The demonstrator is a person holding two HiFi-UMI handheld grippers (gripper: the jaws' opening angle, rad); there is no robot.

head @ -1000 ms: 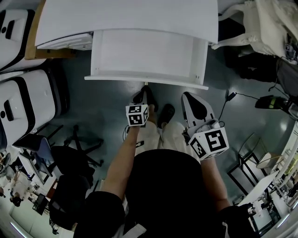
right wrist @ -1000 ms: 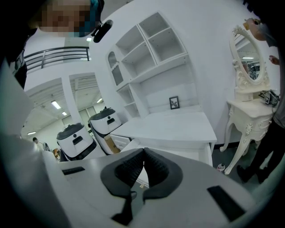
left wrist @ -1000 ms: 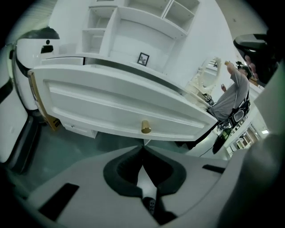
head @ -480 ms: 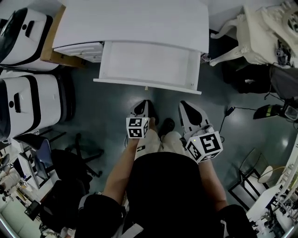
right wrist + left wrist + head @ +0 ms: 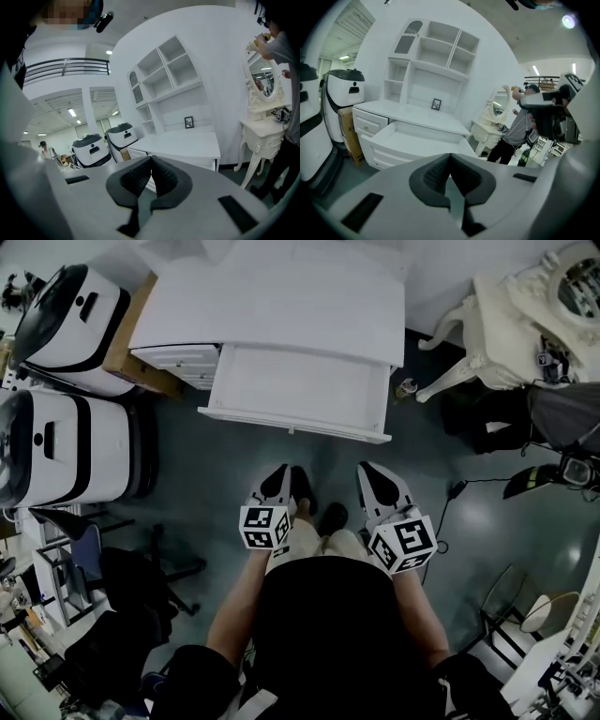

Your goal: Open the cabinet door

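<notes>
Scene: a person stands on a dark floor (image 5: 187, 456) facing a white cabinet (image 5: 281, 306), seen from above, with a gripper in each hand.
Left gripper (image 5: 280, 472): held close in front of the person's body, above the black shoes (image 5: 333, 517). Its jaws are pressed together with nothing between them.
Right gripper (image 5: 367, 469): held beside the left one at about the same level. Its jaws also meet, and it holds nothing.
Cabinet: against the wall ahead, well apart from both grippers. An upper unit of open shelves (image 5: 440, 49) rises above its flat top, and a small picture frame (image 5: 436, 104) stands upright on that top.
Drawer (image 5: 300, 395): wide and white, pulled out toward the person, with its inside bare.
Left of the cabinet: two large white and black machines (image 5: 56, 442), with a cardboard box (image 5: 131, 352) between the farther one and the cabinet.
Right of the cabinet: an ornate cream dressing table (image 5: 506, 306) with a mirror. Another person in a grey top (image 5: 520, 131) stands beside it.
Lower left: a dark office chair (image 5: 141, 568).
</notes>
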